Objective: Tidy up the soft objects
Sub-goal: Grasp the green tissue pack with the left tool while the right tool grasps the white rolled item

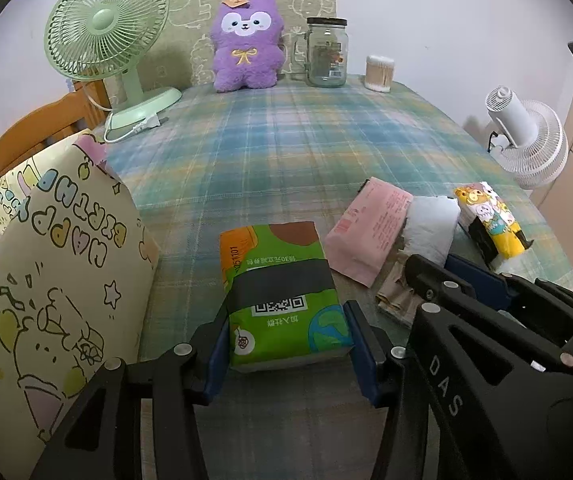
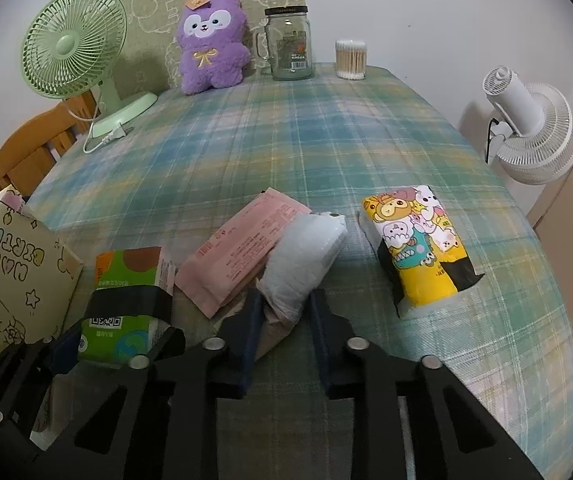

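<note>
From the left wrist, the left gripper (image 1: 286,344) had its blue pads clamped on both sides of a green plastic-wrapped tissue pack (image 1: 282,292) lying on the plaid tablecloth (image 1: 286,152). Just left stood a cream paper gift bag printed with cartoon birthday lettering (image 1: 54,280); its inside could not be seen. At the far edge, a clear glass jar with a black lid (image 1: 326,52) looked empty, beside a round tub of cotton swabs (image 1: 379,73).

From the right wrist, the right gripper (image 2: 286,312) pinched the near end of a white crinkly wrapped pack (image 2: 306,256), which overlapped a pink flat packet (image 2: 238,252). A yellow cartoon-printed tissue pack (image 2: 418,248) lay apart on the right.
</note>
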Available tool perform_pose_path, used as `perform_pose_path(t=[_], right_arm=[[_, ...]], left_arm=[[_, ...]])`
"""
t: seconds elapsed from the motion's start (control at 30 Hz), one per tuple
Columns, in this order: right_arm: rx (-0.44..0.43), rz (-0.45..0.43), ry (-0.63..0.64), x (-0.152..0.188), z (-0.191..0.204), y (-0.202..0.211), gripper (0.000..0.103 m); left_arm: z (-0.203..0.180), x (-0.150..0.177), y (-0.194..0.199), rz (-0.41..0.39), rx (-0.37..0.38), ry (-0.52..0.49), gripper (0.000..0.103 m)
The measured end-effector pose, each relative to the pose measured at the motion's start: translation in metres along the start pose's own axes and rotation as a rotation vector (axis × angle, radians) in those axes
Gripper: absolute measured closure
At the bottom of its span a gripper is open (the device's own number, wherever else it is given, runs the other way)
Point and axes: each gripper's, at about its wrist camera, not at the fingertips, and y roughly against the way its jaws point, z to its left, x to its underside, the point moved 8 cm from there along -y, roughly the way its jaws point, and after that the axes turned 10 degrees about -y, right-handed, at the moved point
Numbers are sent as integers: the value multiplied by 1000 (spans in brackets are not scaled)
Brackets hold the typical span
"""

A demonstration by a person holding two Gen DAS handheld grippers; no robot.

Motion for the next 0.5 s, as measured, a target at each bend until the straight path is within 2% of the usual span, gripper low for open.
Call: perform_pose_path(t=[0.27,0.5], right_arm=[[10,5,3,9,-6,13,83],[15,-23,-4,12,-13,33,83]], left_arm=[[-12,6,11,-3,29,-26,50],[-20,5,29,-35,34,-52,50]])
